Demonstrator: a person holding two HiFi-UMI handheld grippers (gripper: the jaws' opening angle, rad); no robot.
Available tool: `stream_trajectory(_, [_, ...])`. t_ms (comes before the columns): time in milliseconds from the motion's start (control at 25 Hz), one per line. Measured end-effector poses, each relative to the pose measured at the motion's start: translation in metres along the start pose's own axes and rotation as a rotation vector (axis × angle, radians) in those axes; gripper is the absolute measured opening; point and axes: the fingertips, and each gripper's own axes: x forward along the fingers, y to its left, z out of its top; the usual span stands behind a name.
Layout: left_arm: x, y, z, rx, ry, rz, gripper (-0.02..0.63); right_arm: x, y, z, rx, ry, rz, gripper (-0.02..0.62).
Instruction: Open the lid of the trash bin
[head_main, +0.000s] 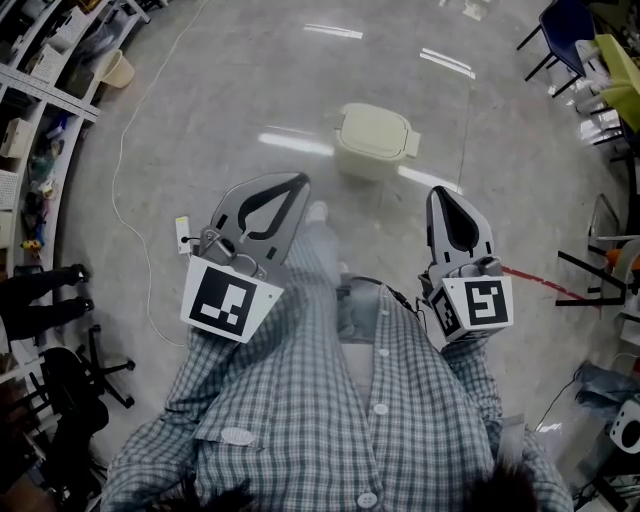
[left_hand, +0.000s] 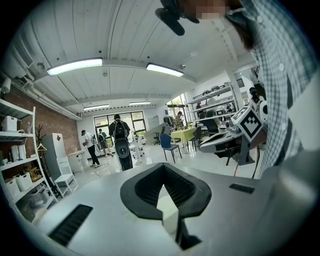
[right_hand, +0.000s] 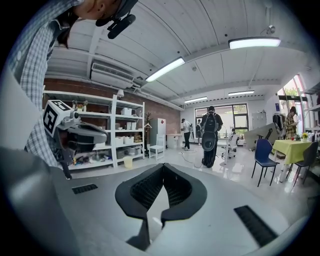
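Jaws of your left gripper (head_main: 293, 182) and right gripper (head_main: 446, 194) are closed, empty; you are only approaching, so next reach the shut lid (head_main: 372, 128) of the trash bin (head_main: 362, 166) at 12 o'clock.

Open lab workshop: stocked shelves (right_hand: 125, 132), brick wall (left_hand: 54, 122), ceiling strip lights (left_hand: 75, 66).

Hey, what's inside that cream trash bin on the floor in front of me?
Nothing inside shows. The trash bin has its lid shut over the top, covering the whole opening, so any contents are hidden.
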Motion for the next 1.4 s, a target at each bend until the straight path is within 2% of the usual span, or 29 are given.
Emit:
stream_trajectory(760, [0.094,0.058,0.000,-0.001,0.023,-0.170,0.005,0.064,-0.041,0.003,0.045,0.075,-0.113,0.017])
stream_trajectory(960, [0.120,0.076,0.000,-0.035,0.032,-0.209,0.005,0.090,-0.051,0.005,0.071,0.092,-0.141,0.018])
stream_trajectory(1400, [0.172,0.106,0.004,0.016,0.003,-0.350,0.005,0.126,-0.071,0.011,0.097,0.101,-0.249,0.018])
